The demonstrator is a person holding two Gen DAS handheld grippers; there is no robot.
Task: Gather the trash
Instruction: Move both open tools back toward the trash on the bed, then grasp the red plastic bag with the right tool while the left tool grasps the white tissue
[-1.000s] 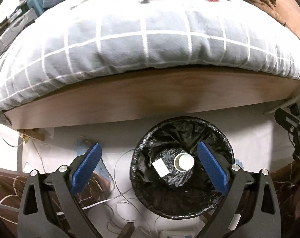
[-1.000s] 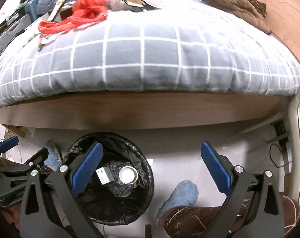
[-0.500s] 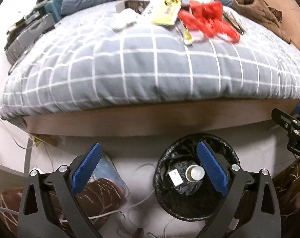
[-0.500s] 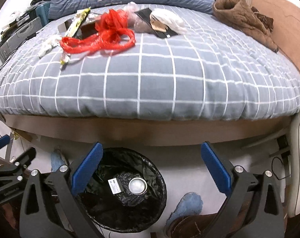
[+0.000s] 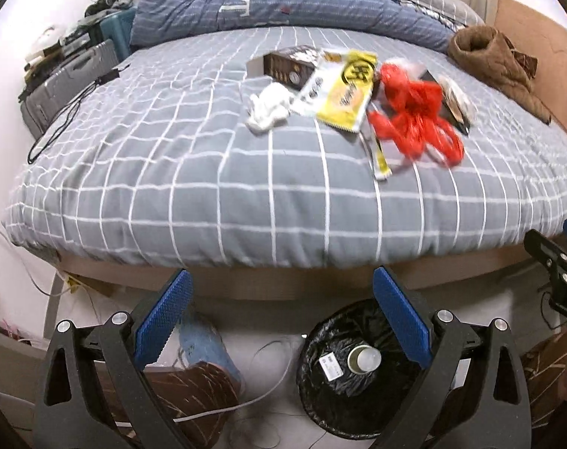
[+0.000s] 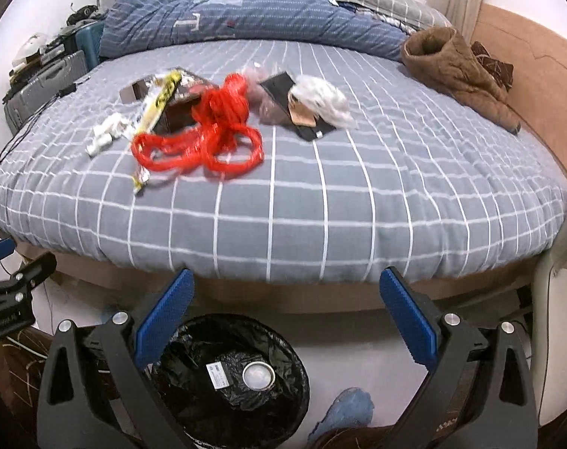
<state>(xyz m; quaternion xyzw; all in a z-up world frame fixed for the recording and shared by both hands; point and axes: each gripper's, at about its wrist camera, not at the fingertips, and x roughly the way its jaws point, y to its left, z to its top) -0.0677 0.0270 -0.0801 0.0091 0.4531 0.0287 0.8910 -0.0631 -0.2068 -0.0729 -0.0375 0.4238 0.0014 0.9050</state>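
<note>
Large bed with grey white-checked cover (image 5: 193, 172) fills both views; rumpled blue striped duvet (image 6: 246, 15) and brown fleece garment (image 6: 455, 71) lie at its far side. Trash sits mid-bed in a cluster: red plastic mesh bag (image 6: 208, 131), yellow-and-white snack wrapper (image 5: 348, 89) with black characters in a circle, too blurred to read, brown cardboard box (image 5: 287, 65), crumpled white tissue (image 5: 268, 108), black flat packet (image 6: 296, 112) under a white wad. On the floor against the bed frame stands a round bin with black plastic liner (image 5: 320, 385), holding a bottle seen cap-on (image 5: 363, 359) and a white printed label (image 5: 330, 364), text illegible. Left gripper (image 5: 279, 321) released, blue pads wide apart, empty, above floor and bin. Right gripper (image 6: 287, 323) likewise spread, holding nothing, bin below its left finger. White cable (image 5: 246, 404) trails on the floor.
</note>
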